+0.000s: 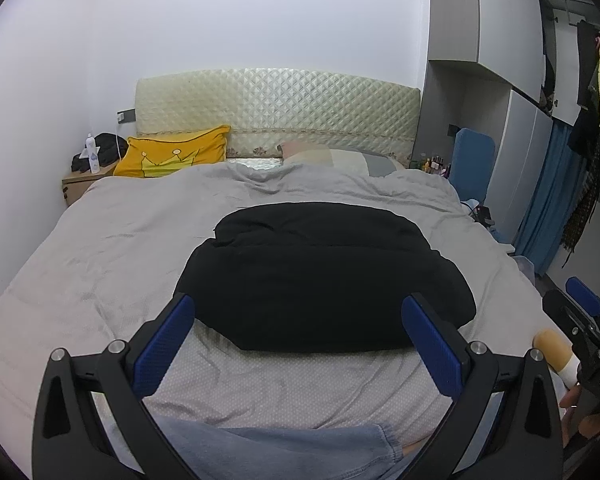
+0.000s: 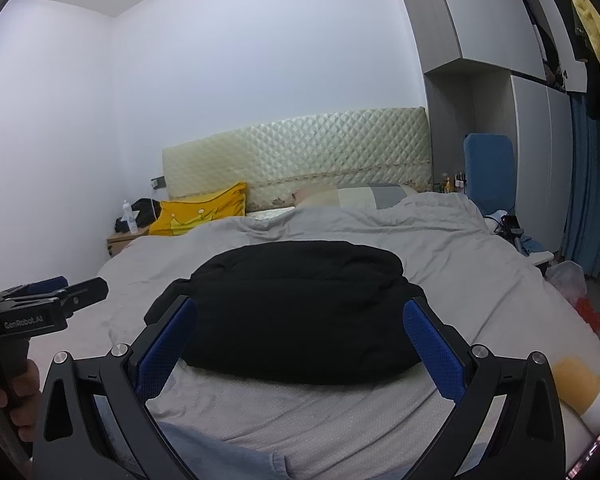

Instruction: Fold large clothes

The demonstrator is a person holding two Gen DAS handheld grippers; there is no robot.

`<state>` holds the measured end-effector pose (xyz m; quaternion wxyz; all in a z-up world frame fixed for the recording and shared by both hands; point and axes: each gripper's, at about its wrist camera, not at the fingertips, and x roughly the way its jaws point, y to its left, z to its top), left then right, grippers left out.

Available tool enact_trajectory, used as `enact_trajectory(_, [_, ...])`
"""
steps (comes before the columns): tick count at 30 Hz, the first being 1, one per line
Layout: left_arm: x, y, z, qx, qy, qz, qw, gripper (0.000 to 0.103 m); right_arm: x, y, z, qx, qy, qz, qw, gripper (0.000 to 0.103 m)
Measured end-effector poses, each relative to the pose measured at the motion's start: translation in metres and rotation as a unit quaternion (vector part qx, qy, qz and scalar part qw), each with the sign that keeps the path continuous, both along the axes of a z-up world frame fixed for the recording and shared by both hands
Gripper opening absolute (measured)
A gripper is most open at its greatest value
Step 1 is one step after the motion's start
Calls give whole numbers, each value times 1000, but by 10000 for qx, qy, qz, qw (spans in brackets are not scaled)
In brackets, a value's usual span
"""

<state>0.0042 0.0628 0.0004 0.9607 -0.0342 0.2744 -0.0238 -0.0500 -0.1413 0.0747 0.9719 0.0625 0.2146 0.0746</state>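
Note:
A black garment [image 1: 324, 276] lies folded into a thick bundle on the grey bedspread [image 1: 112, 248], in the middle of the bed; it also shows in the right wrist view [image 2: 296, 308]. My left gripper [image 1: 298, 316] is open and empty, held above the bed's near edge just short of the bundle. My right gripper [image 2: 300, 320] is open and empty too, at the same near side, a little to the right. Each gripper shows in the other's view: the right one at the right edge [image 1: 580, 304], the left one at the left edge [image 2: 60, 292].
A pale blue denim piece [image 1: 300, 448] lies at the bed's near edge. A yellow pillow [image 1: 172, 152] and a quilted headboard [image 1: 276, 112] stand at the far end. A wooden nightstand [image 1: 80, 186] is far left; wardrobes and hanging clothes [image 1: 592, 128] line the right.

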Motion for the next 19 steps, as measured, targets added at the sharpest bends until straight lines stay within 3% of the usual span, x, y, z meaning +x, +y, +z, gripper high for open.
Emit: enact_trajectory(19, [-3, 1, 2, 37, -9, -31, 10000, 103, -2, -2, -1, 52, 35, 16, 10000, 103])
